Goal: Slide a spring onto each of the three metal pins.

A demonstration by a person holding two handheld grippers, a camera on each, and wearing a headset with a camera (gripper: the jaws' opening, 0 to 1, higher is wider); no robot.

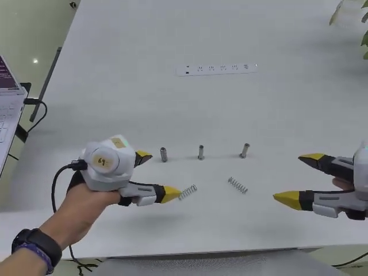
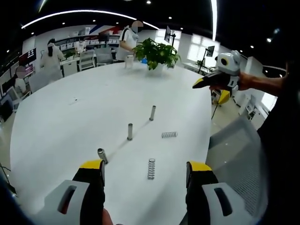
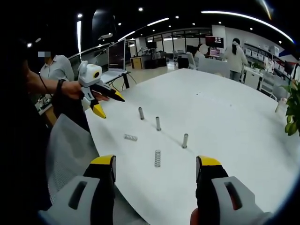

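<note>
Step in hand, as judged: picking a loose spring off the white counter. The left tool, white-bodied with yellow-tipped dark jaws, is hovering released, jaws spread wide and holding nothing. The first small coiled steel spring is lying flat just beside its lower tip. In the left gripper view this spring is sitting between the jaws.

The matching right tool is likewise hanging released and empty. The second coiled steel spring is lying between the two tools, and in the right gripper view it is lining up between that tool's jaws.

Beyond the springs, three short grey metal pins are standing in a row: left pin, middle pin, right pin. The left pin is looking thicker than the others; whether it is already carrying a spring cannot be told.

A good grasp is probably light and across the coils near one end, leaving the bore open. The spring can then be turned upright and lowered over a pin. The springs are likely to roll if nudged.

Nothing is lying between springs and pins, though the pins are standing near enough together for a jaw to knock a neighbour. A white power strip, an open laptop and green plant leaves are sitting well apart from the work.
</note>
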